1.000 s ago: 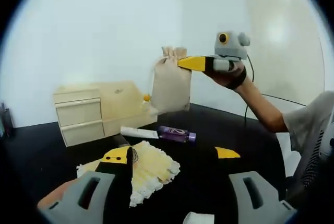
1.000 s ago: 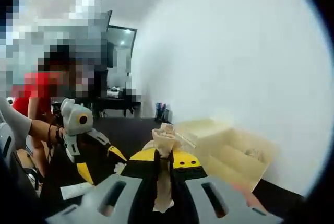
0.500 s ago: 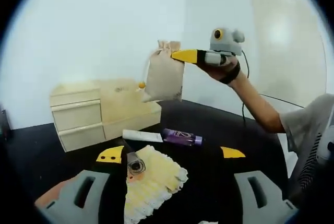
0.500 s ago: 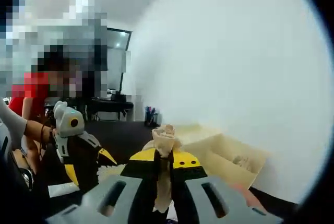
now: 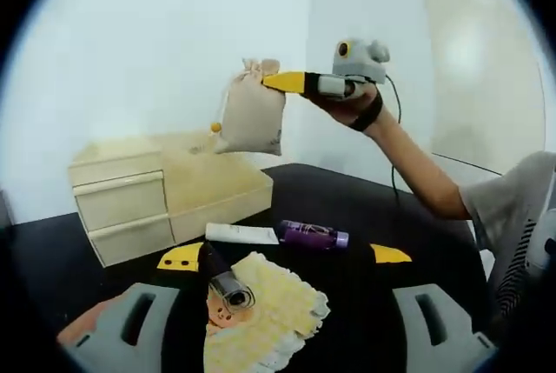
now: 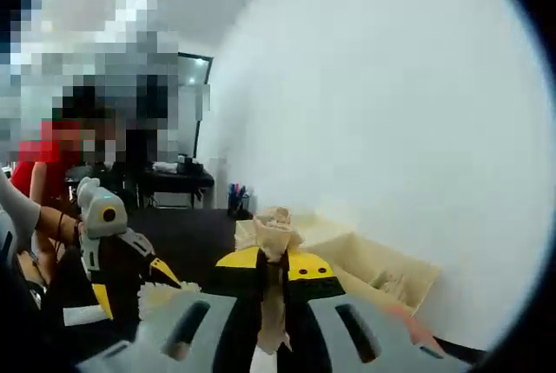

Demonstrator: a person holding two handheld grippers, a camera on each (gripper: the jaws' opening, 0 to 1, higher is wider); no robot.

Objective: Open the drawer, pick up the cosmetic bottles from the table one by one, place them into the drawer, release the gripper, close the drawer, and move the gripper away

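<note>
Close to me, my left gripper (image 5: 287, 256) has its jaws spread wide over a yellow cloth (image 5: 269, 316) with a little tube (image 5: 228, 284) on it. Behind lie the white tube (image 5: 241, 233) and purple bottle (image 5: 314, 235), waiting on the table (image 5: 373, 208). Far up, my right gripper (image 5: 276, 82) squeezes a cloth bag (image 5: 252, 116) by its neck, lifting it over the drawer box (image 5: 148, 190).

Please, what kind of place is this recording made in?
Probably an office or lab room set up for recording. A black table stands against a plain white wall and bears a small wooden drawer box. Behind, a desk and a cup of pens stand.
</note>
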